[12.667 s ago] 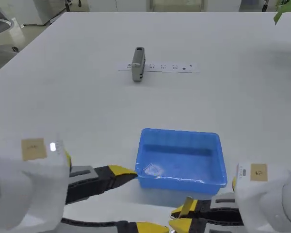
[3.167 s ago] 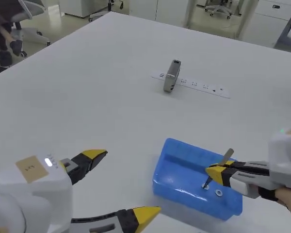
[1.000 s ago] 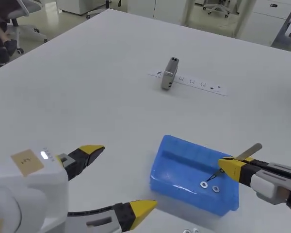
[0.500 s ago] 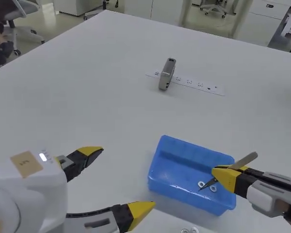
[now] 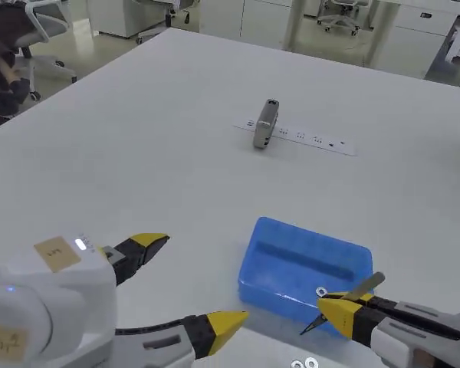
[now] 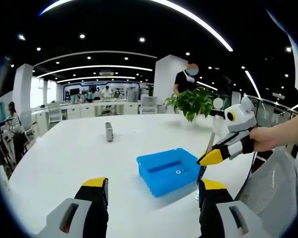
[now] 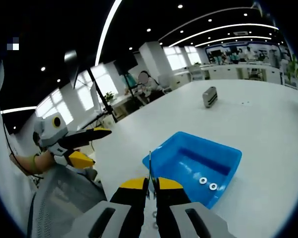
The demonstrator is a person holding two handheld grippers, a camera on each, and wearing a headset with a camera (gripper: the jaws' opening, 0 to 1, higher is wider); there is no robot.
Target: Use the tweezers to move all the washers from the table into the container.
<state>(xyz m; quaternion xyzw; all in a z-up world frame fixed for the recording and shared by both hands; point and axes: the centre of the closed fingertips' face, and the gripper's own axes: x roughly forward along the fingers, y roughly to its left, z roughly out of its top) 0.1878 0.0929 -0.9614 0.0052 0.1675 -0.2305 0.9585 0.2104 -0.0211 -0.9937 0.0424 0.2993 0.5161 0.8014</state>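
The blue container (image 5: 307, 264) stands on the white table near its front edge. Two washers (image 7: 207, 183) lie inside it, and loose washers (image 5: 307, 363) lie on the table in front of it. My right gripper (image 5: 339, 310) is shut on the tweezers (image 5: 364, 285). The tweezers' tip hangs just in front of the container's near wall, above the loose washers. Left of the container, my left gripper (image 5: 188, 282) is open with nothing between its jaws. In the left gripper view the container (image 6: 169, 171) sits between the jaws, with the right gripper (image 6: 216, 154) beside it.
A grey device (image 5: 266, 123) stands on a flat white strip (image 5: 314, 142) farther back on the table. Office chairs and a person (image 5: 4, 54) are off the table's far left corner. Bare table stretches left of and behind the container.
My right gripper has drawn the tweezers back out of the container toward the near edge. Their tip, over the washers inside a second ago, now hangs in front of the near wall.
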